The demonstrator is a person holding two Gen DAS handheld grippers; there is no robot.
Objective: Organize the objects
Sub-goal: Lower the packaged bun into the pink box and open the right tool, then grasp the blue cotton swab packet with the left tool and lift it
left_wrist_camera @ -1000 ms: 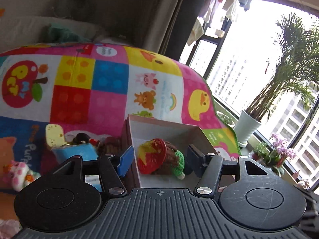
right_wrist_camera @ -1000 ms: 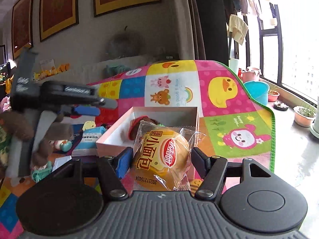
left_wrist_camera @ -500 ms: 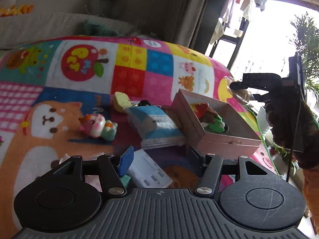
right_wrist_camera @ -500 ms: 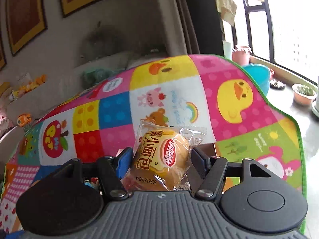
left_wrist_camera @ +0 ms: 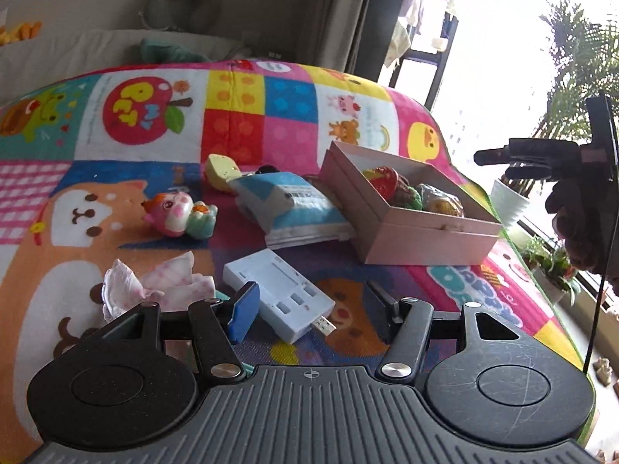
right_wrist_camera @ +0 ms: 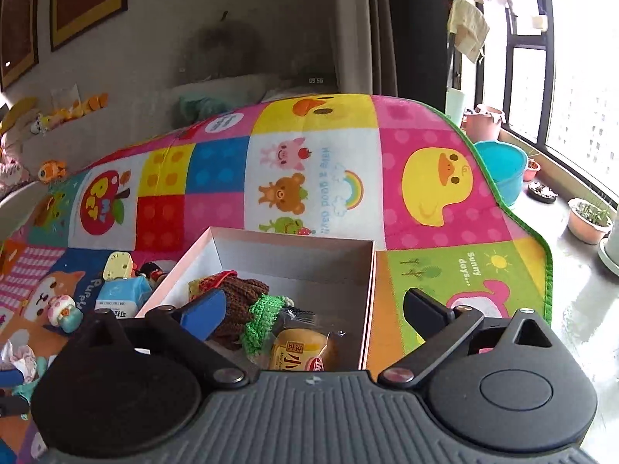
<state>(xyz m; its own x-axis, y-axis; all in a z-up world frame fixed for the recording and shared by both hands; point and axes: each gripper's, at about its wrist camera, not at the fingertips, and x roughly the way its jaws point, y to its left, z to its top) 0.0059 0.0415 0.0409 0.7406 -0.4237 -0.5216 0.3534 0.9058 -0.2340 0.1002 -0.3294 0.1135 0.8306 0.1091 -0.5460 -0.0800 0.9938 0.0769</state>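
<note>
The right gripper has just been opening its jaws and now stands wide and empty — the wrapped bun lies below and between them, inside the pink box, with no pad touching it. Beside the bun in the box sits a brown and green knitted toy. So two things at least are put away, and that share of the tidying looks done.

The left gripper is half open with nothing in it. Directly ahead of its fingertips, reaching in between them, lies a white charger with its plug end toward the gripper. Just to its left is a crumpled pink cloth; farther ahead are a small pink figurine, a blue tissue pack resting against the box's near wall, and a yellow cheese toy beyond that. All of these are still loose on the play mat, so most of the work seems left.

For room: the box's far half, ahead of the right gripper, is bare, so more should fit. The mat's green edge runs near the box on the right gripper's right side, with bare floor past it. Ahead-left of the left gripper the mat is open. The right gripper hovers to the right of the box in the left view — a reach toward the box by the left hand could cross it.
</note>
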